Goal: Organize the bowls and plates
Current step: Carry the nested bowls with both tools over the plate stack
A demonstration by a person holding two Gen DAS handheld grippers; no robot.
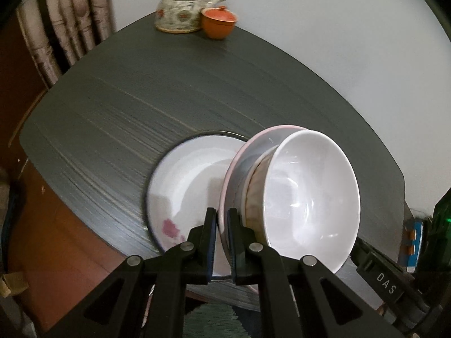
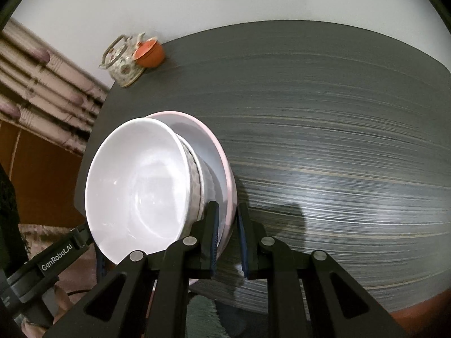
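Between the left fingers (image 1: pixel 222 242): the near rim of the pink-rimmed plate (image 1: pixel 229 174), pinched with almost no gap, pads on either face of the rim. The right fingers (image 2: pixel 228 242) clamp the same plate on its opposite rim, set slightly wider but also tight on the edge. Both hold; neither is free.

Just beyond the fingers, on the plate: a patterned bowl (image 1: pixel 253 194), only a strip of its outer wall visible, and nested in that a white bowl (image 1: pixel 310 200), inside empty. The stack reads as lifted, plate off the table (image 1: pixel 141 107) and carried by its two rims.

Beside and under the left fingers, on the table: a white plate with a dark rim (image 1: pixel 180 174) and a pink flower print near its edge. It lies partly behind the lifted stack. Whether the two touch cannot be told.

Judgement on progress: bowls are already gathered onto one plate, so the sorting is well along. Left to do, likely, is to set this stack onto the dark-rimmed plate or to a final spot, then release.

Far from the fingers, at the table's back corner: a floral teapot (image 1: pixel 180 11) and an orange lidded cup (image 1: pixel 218 22), touching or nearly so. Curtain (image 1: pixel 70 22) beyond the left table edge.
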